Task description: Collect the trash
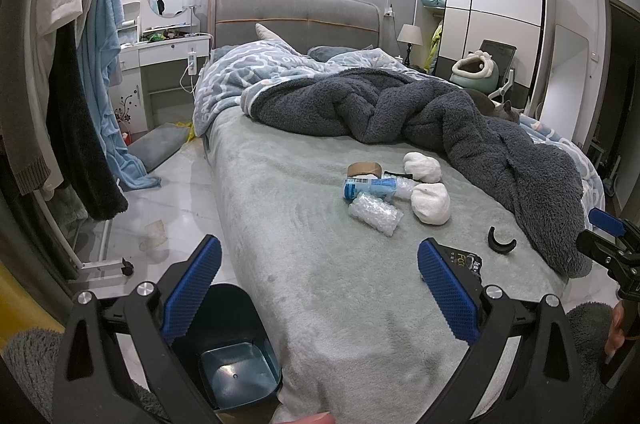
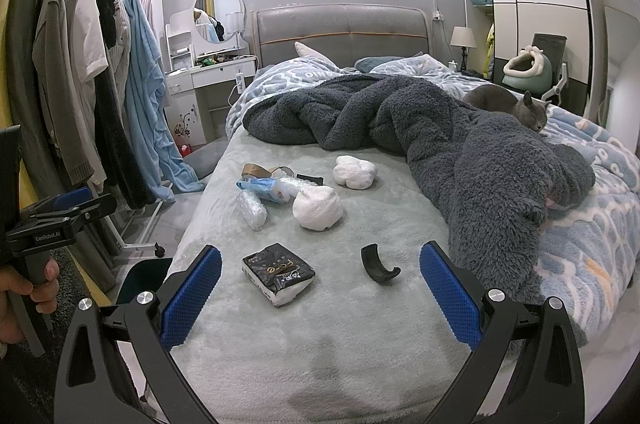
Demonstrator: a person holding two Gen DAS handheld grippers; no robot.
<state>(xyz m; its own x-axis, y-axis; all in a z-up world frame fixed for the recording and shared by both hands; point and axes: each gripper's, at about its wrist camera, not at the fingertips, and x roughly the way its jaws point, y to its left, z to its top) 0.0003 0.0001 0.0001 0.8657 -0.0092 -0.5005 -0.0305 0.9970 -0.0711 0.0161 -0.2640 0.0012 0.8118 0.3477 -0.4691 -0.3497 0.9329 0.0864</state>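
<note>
Nearest to my left gripper point(image 1: 318, 288) is the dark blue bin point(image 1: 240, 360), standing on the floor against the foot of the bed point(image 1: 320, 304); its inside shows only a bare bottom. Both blue pads of this gripper are spread wide, with nothing between them. My right gripper point(image 2: 320, 288) is likewise spread wide and holds nothing; it hangs over the foot of the bed.

Trash lies on the grey-green bed cover in two groups:

1. Near group, just ahead of my right gripper: a black tissue pack point(image 2: 278, 274) with its torn white end facing me, and a black curved plastic piece point(image 2: 378, 266) just beside it on the right, apart from it.
2. Far group, toward the middle of the bed: two white crumpled wads point(image 2: 318, 208) and point(image 2: 356, 171), a roll of bubble wrap point(image 2: 252, 210), a blue-and-white wrapper point(image 2: 262, 188) and a brown tape core point(image 2: 252, 169), all lying close together.

Behind these lies a rumpled dark grey blanket point(image 2: 460, 144). A grey cat point(image 2: 516, 106) rests on the far right of the bed, beside the blanket.
</note>
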